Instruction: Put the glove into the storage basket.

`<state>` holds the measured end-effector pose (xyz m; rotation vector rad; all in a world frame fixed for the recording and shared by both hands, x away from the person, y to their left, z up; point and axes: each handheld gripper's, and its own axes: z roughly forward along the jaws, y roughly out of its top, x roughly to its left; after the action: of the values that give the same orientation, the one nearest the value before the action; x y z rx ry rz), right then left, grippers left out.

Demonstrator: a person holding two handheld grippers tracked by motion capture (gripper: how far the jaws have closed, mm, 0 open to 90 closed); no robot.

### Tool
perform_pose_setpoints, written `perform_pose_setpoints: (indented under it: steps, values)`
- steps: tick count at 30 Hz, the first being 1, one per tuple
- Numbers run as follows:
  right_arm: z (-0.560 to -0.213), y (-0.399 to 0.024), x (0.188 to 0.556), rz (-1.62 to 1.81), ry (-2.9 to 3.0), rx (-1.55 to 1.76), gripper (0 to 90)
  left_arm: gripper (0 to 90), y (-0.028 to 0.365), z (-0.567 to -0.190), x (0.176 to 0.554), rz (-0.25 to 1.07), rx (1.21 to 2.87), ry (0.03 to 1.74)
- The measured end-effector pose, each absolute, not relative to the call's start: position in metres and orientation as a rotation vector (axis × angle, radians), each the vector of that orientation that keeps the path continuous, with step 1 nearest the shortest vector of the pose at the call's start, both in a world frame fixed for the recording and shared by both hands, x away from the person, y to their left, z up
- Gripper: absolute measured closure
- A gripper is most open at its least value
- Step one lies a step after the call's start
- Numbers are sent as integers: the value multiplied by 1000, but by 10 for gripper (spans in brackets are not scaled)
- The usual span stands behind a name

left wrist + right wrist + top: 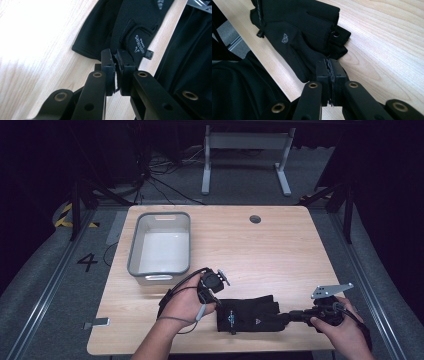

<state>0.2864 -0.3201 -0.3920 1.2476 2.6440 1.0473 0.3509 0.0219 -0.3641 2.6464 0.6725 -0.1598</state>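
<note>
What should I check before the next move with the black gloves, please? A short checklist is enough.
1. Left gripper shut on the gloves at the cuff: ok.
2. Right gripper shut on the fingertip end: ok.
3. Both gloves gripped, not one: cannot tell.
4. Grey bin empty and open: ok.
5. Table between gloves and bin free of things: ok.

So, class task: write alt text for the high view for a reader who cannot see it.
A left hand-held gripper and a right hand-held gripper each pinch opposite ends of black gloves on a wooden table. A grey bin stands behind them to the left.
</note>
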Motion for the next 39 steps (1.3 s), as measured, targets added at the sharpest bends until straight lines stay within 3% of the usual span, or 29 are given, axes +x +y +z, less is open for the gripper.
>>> perform_pose_setpoints:
  steps: [18,21,24,29,39]
  values:
    - [-409,-318,291,943,2665,1288,880,846,8,-388,372,-156,2686,731]
    - [-413,-316,294,907,2647,1279,850,808,8,-393,375,-137,2680,759]
    - [-413,-318,295,905,2594,1243,753,747,10,-391,376,-74,2654,798]
    - [-407,-324,297,911,2538,1195,736,667,10,-385,374,-6,2603,789]
    - [-410,-331,304,937,2526,1203,708,647,-1,-372,363,2,2540,696]
